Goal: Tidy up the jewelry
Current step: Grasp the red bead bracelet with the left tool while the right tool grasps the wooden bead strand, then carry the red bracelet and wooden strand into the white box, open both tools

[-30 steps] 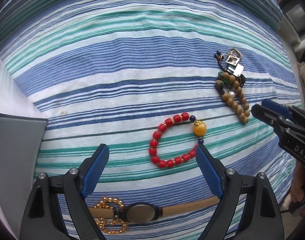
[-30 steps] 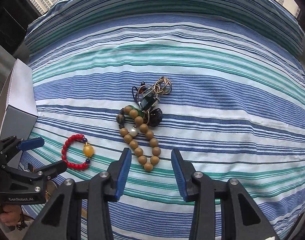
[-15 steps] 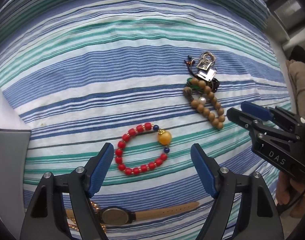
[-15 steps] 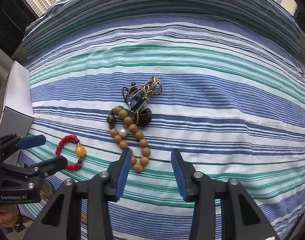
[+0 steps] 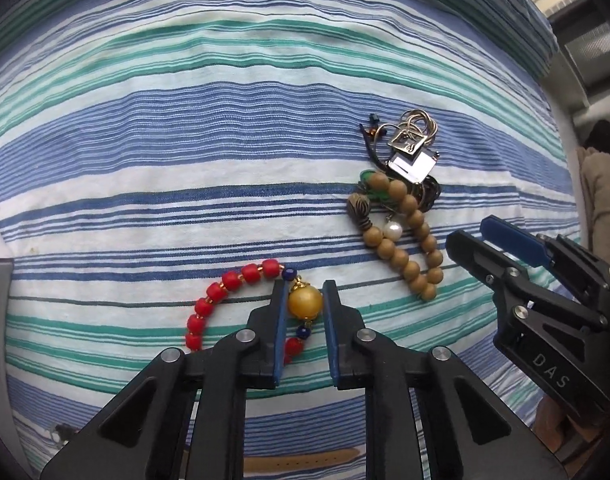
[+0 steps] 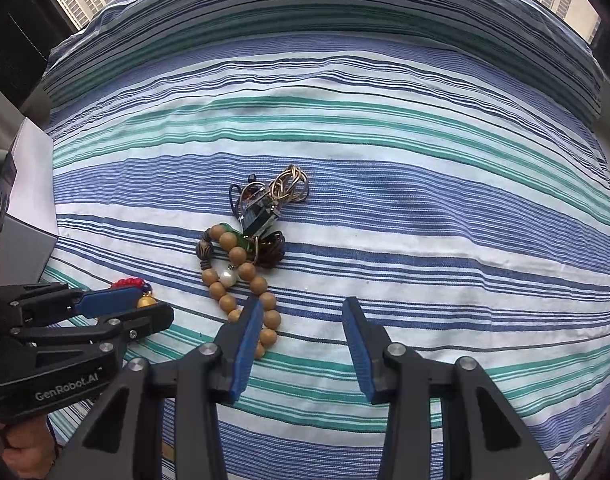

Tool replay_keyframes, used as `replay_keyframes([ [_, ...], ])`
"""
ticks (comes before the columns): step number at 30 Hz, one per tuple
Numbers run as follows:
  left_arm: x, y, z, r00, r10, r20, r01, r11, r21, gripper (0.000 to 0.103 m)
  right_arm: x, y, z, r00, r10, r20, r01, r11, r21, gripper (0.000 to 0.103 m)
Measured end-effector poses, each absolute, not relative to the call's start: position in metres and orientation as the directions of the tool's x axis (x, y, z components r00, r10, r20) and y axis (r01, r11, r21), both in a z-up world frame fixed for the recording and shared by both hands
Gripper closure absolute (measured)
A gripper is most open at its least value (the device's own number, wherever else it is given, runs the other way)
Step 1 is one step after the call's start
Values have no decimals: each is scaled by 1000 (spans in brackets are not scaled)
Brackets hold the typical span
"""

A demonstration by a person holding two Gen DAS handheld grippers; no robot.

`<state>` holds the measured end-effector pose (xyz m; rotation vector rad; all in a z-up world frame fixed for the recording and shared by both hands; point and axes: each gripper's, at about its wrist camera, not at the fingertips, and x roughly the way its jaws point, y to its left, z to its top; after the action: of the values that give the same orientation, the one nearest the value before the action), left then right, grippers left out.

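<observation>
A red bead bracelet (image 5: 225, 286) with a large amber bead (image 5: 305, 301) lies on the striped cloth. My left gripper (image 5: 304, 292) is shut on the amber bead, its blue pads touching both sides; it also shows in the right wrist view (image 6: 117, 306). A wooden bead bracelet (image 5: 409, 236) with a white pearl lies to the right, against a tangle of chains and pendants (image 5: 409, 152). My right gripper (image 6: 303, 310) is open and empty, its left finger (image 6: 247, 336) over the wooden bracelet's (image 6: 241, 272) near end; it also shows in the left wrist view (image 5: 501, 240).
A grey and white box (image 6: 25, 208) stands at the cloth's left edge. A tan watch strap (image 5: 305, 458) lies under my left gripper near the front. The striped cloth (image 6: 425, 160) stretches far back and right. Windows and buildings lie beyond.
My left gripper moved forward over the red bracelet and closed from wide open onto its amber bead. The right gripper shifted slightly right, staying open.
</observation>
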<state>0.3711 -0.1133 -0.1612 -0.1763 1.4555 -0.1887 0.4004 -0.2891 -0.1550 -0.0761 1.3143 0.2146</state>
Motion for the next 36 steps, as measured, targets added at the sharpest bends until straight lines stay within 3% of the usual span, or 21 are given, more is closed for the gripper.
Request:
replay_keyframes([
  [6,372,-102,-165,89,-230,-969,50,973,-227,88,411,-269,-169,241,138,-961,-252,965,76,64],
  [10,369,-96,-164,82,-220,-972,70,974,-214,88,411,-250,-180,245,65,-967,-324,946,-18,91],
  [18,348,-81,-126,131,-238,-962,107,968,-225,88,402,-267,-123,251,156,-956,-256,963,90,92],
  [30,297,-34,-33,269,-282,-921,103,959,-263,88,351,-251,-14,369,197,-908,-321,944,74,91],
  [36,266,3,11,326,-300,-896,91,954,-287,88,329,-194,20,403,242,-882,-396,916,71,91],
])
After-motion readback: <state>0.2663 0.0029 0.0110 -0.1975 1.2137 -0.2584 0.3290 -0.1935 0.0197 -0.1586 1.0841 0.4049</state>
